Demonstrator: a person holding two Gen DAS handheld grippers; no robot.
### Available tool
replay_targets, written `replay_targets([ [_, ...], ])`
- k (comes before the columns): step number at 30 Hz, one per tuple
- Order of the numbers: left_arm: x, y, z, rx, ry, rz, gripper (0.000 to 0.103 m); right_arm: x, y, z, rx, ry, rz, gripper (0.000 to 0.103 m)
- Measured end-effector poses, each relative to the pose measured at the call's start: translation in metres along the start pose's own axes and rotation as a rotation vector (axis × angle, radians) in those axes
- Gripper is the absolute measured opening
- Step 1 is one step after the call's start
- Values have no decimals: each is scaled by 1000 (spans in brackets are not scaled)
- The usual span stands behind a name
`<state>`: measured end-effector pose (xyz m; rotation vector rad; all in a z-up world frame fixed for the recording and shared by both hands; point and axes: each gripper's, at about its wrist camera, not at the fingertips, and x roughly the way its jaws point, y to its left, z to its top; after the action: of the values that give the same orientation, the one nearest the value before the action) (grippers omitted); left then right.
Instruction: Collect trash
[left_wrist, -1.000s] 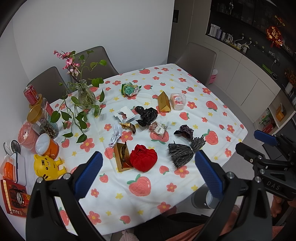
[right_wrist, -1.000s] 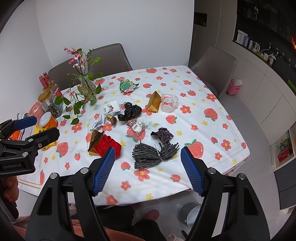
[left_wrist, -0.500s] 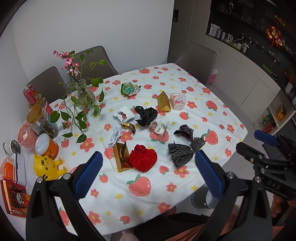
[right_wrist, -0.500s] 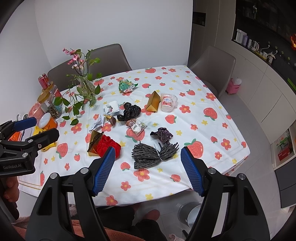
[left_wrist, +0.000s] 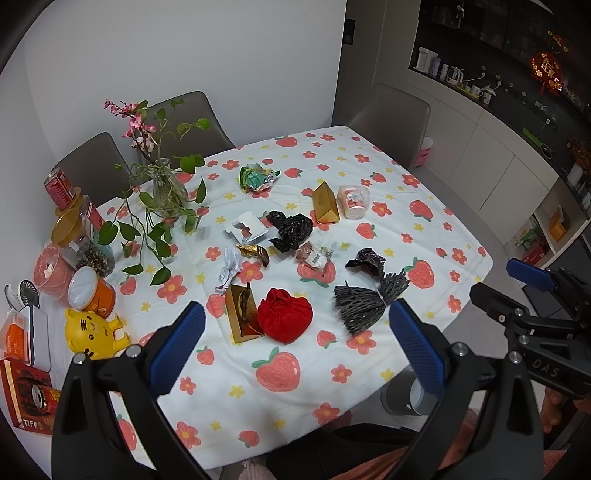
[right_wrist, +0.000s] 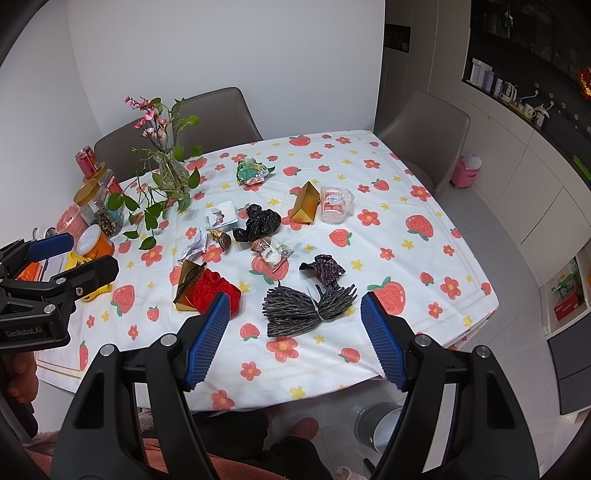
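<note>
Strawberry tablecloth (right_wrist: 417, 258) strewn with wrappers; left gripper (left_wrist: 295, 343), right gripper (right_wrist: 293, 332) fingers spread, empty

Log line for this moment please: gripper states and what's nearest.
phase: pre-grasp | left gripper: open, empty | right gripper: open, empty | nearest: grey tied fibre bundle | floor bin: beside table

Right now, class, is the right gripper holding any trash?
No, the right gripper is open and empty above the grey fringe bundle.
</note>
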<state>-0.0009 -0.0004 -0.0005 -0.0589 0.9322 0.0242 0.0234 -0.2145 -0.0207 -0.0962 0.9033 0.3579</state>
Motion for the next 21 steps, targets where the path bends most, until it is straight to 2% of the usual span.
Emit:
replay_targets([
  [14, 1, -1, 0, 1, 8, -2, 99, 6, 5, 1, 1, 5, -3, 71],
  [21, 13, -3, -9, 3, 34, -22, 99, 24, -1, -2, -2, 32, -14, 71],
])
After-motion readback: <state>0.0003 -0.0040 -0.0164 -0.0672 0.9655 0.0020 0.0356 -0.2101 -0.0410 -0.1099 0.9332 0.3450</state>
